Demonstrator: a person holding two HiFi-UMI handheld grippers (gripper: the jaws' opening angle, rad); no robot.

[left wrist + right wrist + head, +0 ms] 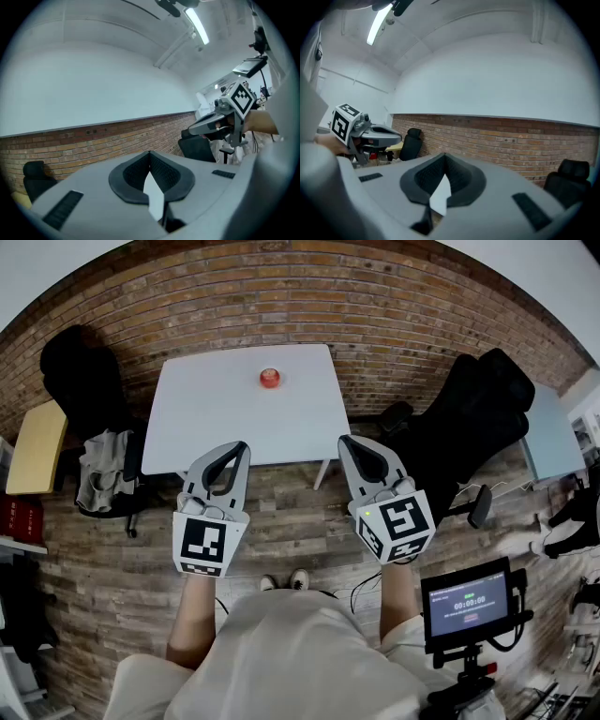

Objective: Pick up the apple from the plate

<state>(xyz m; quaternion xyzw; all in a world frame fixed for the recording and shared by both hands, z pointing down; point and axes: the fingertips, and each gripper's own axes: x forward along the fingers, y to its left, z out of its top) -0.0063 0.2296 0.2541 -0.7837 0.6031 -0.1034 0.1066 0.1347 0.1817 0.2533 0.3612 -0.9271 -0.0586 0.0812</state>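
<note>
We hold the left gripper and the right gripper with jaws pressed together, both empty, well short of the apple, which sits far back on the white table, perhaps on a small plate.

This seems to be an office or a test lab. A brick wall runs at 12 o'clock behind a white table. A black office chair stands at 2 o'clock, a monitor on a stand at 4 o'clock, under strip lights.
</note>
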